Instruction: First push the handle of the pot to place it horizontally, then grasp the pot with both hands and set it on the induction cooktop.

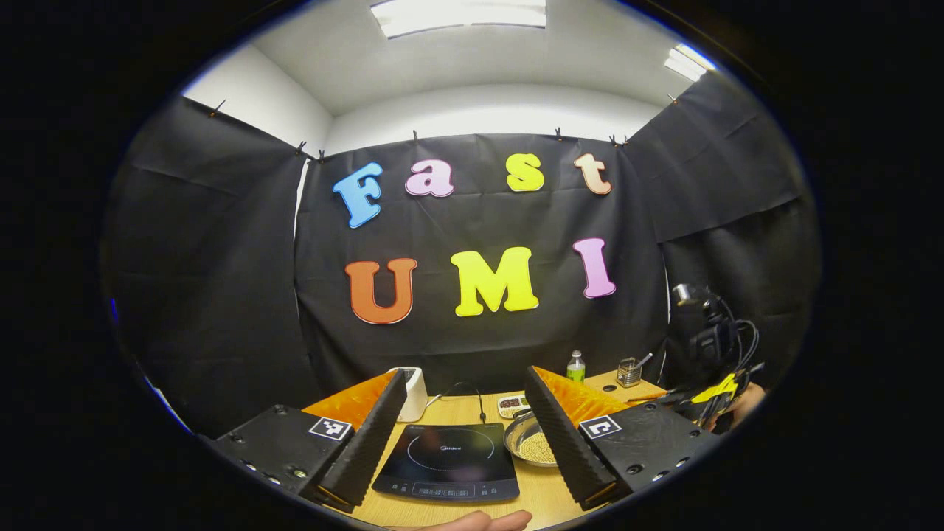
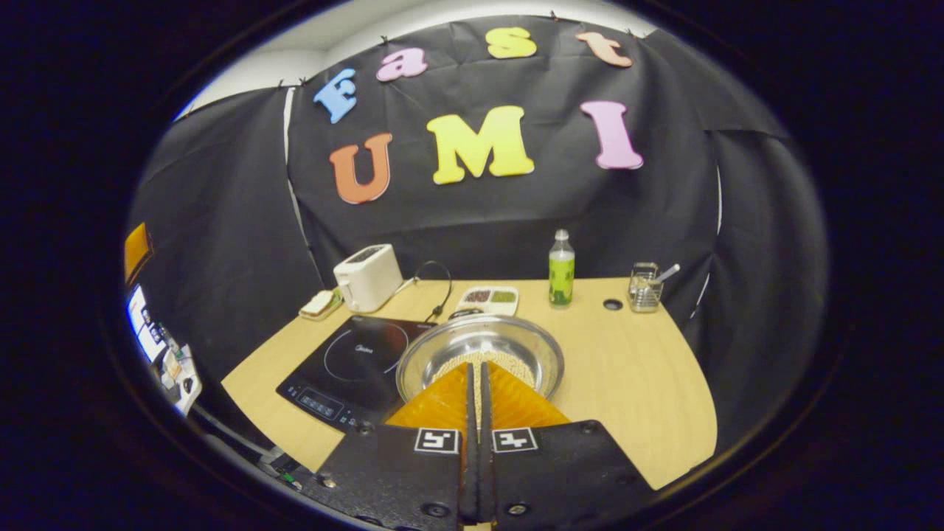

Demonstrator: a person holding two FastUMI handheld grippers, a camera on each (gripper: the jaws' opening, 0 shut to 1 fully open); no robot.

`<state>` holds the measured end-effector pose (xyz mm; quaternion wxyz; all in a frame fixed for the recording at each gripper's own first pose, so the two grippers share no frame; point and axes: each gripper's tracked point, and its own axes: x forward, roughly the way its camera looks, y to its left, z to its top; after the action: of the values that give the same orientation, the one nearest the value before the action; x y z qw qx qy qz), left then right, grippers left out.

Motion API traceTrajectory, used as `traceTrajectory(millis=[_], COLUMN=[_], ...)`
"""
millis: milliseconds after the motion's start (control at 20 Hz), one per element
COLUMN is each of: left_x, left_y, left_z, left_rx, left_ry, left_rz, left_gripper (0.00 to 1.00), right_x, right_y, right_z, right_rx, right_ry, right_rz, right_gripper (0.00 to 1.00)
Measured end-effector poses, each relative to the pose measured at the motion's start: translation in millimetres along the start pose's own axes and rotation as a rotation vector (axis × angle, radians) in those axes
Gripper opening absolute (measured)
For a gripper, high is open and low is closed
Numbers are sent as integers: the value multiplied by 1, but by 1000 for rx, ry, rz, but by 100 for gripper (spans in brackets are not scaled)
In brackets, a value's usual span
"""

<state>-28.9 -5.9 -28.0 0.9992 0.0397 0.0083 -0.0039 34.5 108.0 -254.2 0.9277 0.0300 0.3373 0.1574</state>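
Note:
The steel pot (image 2: 479,346) holds pale beans and stands on the wooden table (image 2: 634,383), just right of the black induction cooktop (image 2: 354,361). My right gripper (image 2: 476,366) is shut, its tips together over the pot's near rim; the pot's handle is hidden from me. In the left gripper view the cooktop (image 1: 446,461) lies between the fingers of my open left gripper (image 1: 464,375), which hovers above the table's near edge with nothing in it. The pot (image 1: 527,441) peeks out beside the right finger. The right gripper (image 1: 708,391) and its hand show at the far right.
Along the back stand a white toaster (image 2: 367,276), a divided snack tray (image 2: 487,299), a green bottle (image 2: 561,269) and a wire utensil holder (image 2: 645,287). A cable runs behind the cooktop. A fingertip (image 1: 479,521) pokes in at the near table edge.

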Motion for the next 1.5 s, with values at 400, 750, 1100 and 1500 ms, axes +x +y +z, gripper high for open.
traceTrajectory(millis=[400, 750, 1100, 1500], left_x=[5, 4, 3, 1], left_y=[5, 6, 5, 0], left_z=[-17, -19, -22, -32], left_rx=[15, 14, 18, 18], left_ry=[35, 34, 44, 60], left_rz=[10, 2, -5, -16], left_gripper=[96, 96, 96, 96], right_x=[44, 60, 69, 71], right_y=[19, 31, 18, -17], right_z=[-80, -122, -138, -130], right_rx=[40, 13, 72, 72], right_ry=[270, 378, 448, 434], right_rz=[79, 82, 51, -24], right_gripper=[1, 4, 4, 1])
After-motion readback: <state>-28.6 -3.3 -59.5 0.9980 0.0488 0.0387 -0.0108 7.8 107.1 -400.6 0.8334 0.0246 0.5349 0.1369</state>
